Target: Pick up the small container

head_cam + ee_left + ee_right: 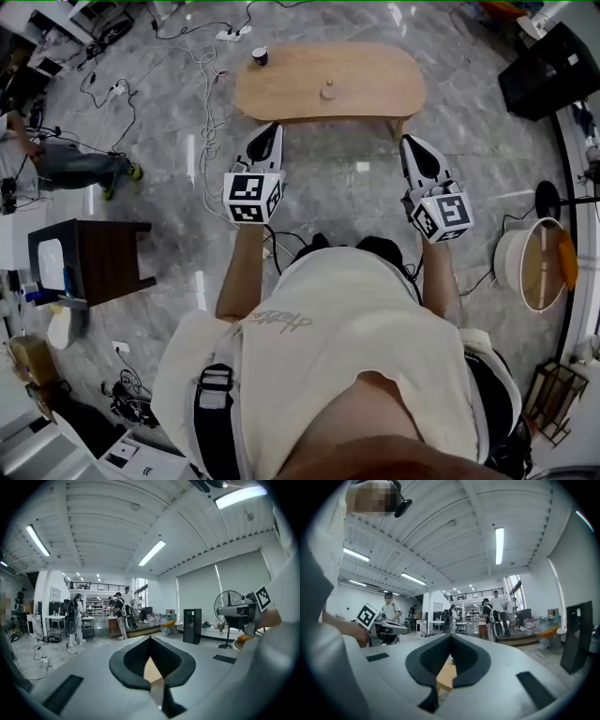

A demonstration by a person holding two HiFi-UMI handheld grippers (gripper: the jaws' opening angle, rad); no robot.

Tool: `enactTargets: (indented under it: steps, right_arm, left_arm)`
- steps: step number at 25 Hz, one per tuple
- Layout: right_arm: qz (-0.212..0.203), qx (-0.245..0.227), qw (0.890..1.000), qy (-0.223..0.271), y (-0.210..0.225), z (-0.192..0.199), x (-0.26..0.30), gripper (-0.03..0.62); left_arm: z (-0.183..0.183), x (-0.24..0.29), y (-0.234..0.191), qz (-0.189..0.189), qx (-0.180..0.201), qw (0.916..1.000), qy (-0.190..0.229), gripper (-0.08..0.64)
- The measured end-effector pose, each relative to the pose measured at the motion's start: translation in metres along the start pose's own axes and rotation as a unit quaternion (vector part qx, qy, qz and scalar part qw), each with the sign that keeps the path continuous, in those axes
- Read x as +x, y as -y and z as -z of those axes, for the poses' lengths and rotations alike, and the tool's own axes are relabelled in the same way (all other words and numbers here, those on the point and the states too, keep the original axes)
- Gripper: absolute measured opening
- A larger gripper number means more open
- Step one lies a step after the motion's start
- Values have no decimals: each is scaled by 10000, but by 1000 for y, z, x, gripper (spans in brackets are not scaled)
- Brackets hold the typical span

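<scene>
A small tan container (327, 92) stands near the middle of the oval wooden table (375, 84), with a dark cup (260, 56) at the table's far left end. Both grippers are held out level, short of the table's near edge and apart from the container. My left gripper (274, 129) is shut with nothing in it, its tips meeting in the left gripper view (150, 639). My right gripper (409, 142) is likewise shut and empty (451, 636). A sliver of the wooden table (151, 670) shows under the jaws; the container is hidden in both gripper views.
Cables and a power strip (232, 34) lie on the grey stone floor left of the table. A dark side table (103, 258) stands at the left, a white round tub (536, 267) and a fan stand (547, 199) at the right, a black box (551, 67) at the far right. People stand in the background.
</scene>
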State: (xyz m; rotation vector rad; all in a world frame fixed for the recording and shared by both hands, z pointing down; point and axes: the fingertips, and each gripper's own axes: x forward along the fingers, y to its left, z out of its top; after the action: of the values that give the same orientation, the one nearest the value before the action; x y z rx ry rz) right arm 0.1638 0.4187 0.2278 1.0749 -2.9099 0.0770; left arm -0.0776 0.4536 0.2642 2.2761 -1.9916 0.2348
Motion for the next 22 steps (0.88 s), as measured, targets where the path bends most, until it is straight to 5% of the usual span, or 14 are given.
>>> enactTargets:
  steps: [10,15,22]
  right_arm:
    - [-21,-31,9985,-552,-21,32,18,-2]
    - [-104,-93,9977,-659,-15,32,35,-2]
    - [-240,308,9974,-597,37,51,69,-2]
  left_arm:
    - [50,-3,-38,-18,-596,9980,-204,3]
    - [78,7,-46,-105,-1350,9902,-352,3]
    - [52,68,-37,-77,-937,9949,-375,3]
